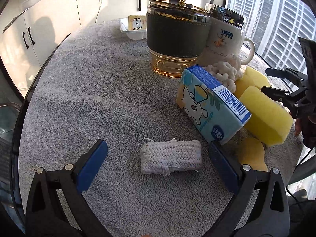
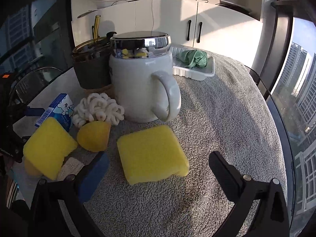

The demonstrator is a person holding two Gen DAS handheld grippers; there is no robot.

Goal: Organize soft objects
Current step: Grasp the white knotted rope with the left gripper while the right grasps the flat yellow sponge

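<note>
Sorted: green cloth (image 2: 194, 59) in tray (image 2: 205, 72). Unsorted on bench (image 1: 98, 90): sponges (image 2: 152, 154), knitted pad (image 1: 170, 158), tissue pack (image 1: 211, 104). Left claw (image 1: 158, 154) and right claw (image 2: 158, 164) both apart, empty.

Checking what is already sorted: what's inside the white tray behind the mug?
A crumpled green cloth lies in the white tray. The mug hides the tray's left end, so anything there is unseen.

Left claw (image 1: 158, 154) and right claw (image 2: 158, 165) — black angular frames, silver rivets, blue finger pads (image 1: 91, 167).
</note>
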